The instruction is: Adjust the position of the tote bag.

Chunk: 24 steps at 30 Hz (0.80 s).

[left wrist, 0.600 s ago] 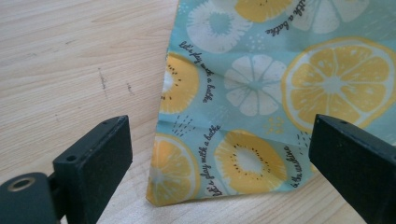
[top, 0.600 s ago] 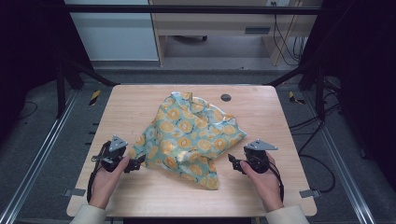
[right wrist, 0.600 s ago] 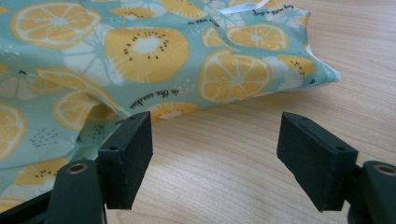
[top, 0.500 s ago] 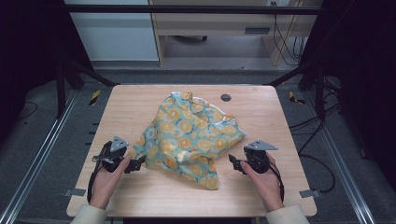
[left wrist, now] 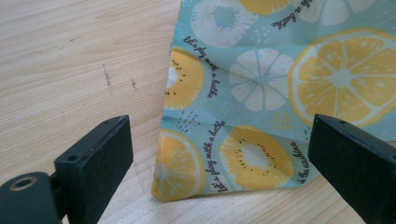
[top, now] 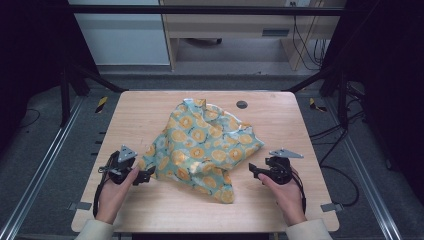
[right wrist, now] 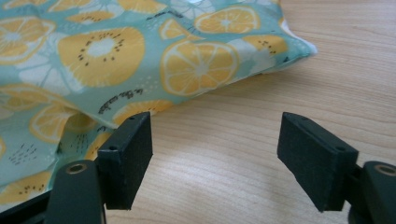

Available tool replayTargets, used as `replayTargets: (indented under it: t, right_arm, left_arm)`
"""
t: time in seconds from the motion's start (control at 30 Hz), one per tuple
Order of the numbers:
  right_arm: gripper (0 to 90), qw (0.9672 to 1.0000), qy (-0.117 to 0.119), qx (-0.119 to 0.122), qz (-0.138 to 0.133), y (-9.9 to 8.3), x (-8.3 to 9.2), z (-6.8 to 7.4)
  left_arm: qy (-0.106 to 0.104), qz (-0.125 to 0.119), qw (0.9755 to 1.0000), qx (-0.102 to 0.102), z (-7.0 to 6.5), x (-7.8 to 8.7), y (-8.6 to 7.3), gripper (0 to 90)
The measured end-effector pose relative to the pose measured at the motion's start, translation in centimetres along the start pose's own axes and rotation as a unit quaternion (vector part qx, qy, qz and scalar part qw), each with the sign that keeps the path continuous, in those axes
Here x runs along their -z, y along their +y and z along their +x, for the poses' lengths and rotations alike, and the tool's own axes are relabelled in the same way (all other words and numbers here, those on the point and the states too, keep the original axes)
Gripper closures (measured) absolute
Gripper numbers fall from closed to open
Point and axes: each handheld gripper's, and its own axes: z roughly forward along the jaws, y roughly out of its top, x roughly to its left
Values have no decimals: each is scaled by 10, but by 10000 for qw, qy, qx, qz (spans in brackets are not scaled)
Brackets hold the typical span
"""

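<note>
A crumpled teal cloth (top: 205, 147) printed with orange and lemon slices lies in the middle of the wooden table (top: 150, 110). My left gripper (top: 147, 175) sits low at the cloth's left edge and is open. In the left gripper view a corner of the cloth (left wrist: 261, 93) lies flat on the wood between the wide-apart jaws of the left gripper (left wrist: 219, 163), untouched by either pad. My right gripper (top: 254, 171) stands open on bare wood just right of the cloth. In the right gripper view the cloth's edge (right wrist: 116, 51) lies ahead of the right gripper (right wrist: 215, 149), near its left jaw.
A small dark round disc (top: 242, 104) sits near the table's far edge, beyond the cloth. Bare wood surrounds the cloth on the left, right and near sides. Metal frame rails (top: 45, 165) run along both sides of the table.
</note>
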Motion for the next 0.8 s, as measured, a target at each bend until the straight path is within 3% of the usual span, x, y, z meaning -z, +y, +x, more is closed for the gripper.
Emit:
replayTargets:
  t: [0.07,0.1,0.2,0.27,0.3,0.33,0.4,0.47,0.5,0.67,0.73,0.8]
  right_arm:
    - [294,10000,-12,-50,-41,1,0,-2]
    - [319,9997,104,-147,-150,8,-2,-5]
    - [339,9997,-88,70,-222,24,-7,-8]
    - [370,9984,-304,416,-247,39,-12,-12]
    - [370,9984,-304,416,-247,39,-12,-12]
    - [363,9973,-467,548,-112,55,-24,-19]
    - [343,9981,-462,417,-3,67,-34,-25]
    - [323,9957,-610,687,98,81,-41,-25]
    - [303,9950,-681,713,145,87,-43,-24]
    - [264,9919,-953,573,607,96,-65,-32]
    - [263,9916,-926,460,778,91,-71,-35]
    - [264,9931,-837,317,760,83,-71,-37]
  left_arm:
    - [-4,8,10000,-11,0,0,0,65]
    - [10,3,10000,-1,-1,0,-1,66]
    - [29,12,10000,-10,-2,1,-1,70]
    - [50,-71,10000,-12,-3,3,-1,70]
    - [50,-71,10000,-12,-3,3,-1,70]
    - [77,-54,9999,-40,-2,3,-1,70]
    - [98,-31,9999,-32,-2,3,-2,72]
    - [86,5,10000,-37,-2,2,-2,73]
    - [76,4,10000,-48,-2,1,-2,74]
    - [50,64,9999,-130,-5,0,-2,74]
    - [30,80,9998,-161,-6,-2,-2,73]
    - [-5,84,9998,-205,-8,-2,0,73]
